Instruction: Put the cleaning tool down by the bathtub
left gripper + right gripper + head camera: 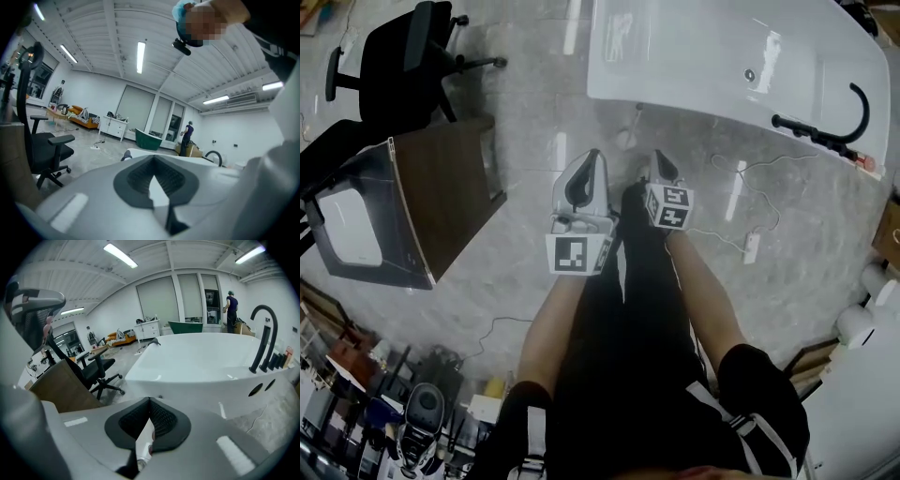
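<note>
Both my left gripper [589, 164] and my right gripper [662, 167] are hanging pressed together on nothing, while the cleaning tool [628, 137] is lying on the floor [769, 187] just beside the bathtub [722, 47].

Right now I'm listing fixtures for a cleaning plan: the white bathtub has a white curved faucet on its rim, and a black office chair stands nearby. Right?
Not quite. The curved faucet is black, not white, as the right gripper view shows. The rest holds: it stands on the rim of the white bathtub, and a black office chair stands nearby.
</note>
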Motion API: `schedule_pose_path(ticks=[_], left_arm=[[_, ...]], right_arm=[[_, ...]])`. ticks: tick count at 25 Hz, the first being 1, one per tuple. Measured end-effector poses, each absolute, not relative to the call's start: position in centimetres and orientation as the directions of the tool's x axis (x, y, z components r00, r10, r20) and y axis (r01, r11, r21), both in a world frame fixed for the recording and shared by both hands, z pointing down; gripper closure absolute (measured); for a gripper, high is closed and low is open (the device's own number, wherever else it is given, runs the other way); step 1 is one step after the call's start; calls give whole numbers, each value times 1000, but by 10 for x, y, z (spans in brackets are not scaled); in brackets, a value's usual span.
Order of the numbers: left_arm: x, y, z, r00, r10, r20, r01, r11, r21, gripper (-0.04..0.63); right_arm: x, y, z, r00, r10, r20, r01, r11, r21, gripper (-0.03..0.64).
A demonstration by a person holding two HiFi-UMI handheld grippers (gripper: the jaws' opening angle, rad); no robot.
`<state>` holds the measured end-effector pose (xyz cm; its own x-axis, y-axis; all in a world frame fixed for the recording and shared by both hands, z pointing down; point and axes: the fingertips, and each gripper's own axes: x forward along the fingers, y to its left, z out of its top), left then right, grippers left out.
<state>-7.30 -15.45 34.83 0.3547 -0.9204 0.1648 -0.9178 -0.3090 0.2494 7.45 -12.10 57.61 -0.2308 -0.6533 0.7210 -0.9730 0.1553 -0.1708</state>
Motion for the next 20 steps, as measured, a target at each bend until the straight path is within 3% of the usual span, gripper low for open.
schedule_pose_path(ticks=[20], left_arm=[[-53,-125,212,378,-920,105,-906,-344,248,589]], right_arm=[[93,-115,327,-266,-802,535,-962,184,-202,617]])
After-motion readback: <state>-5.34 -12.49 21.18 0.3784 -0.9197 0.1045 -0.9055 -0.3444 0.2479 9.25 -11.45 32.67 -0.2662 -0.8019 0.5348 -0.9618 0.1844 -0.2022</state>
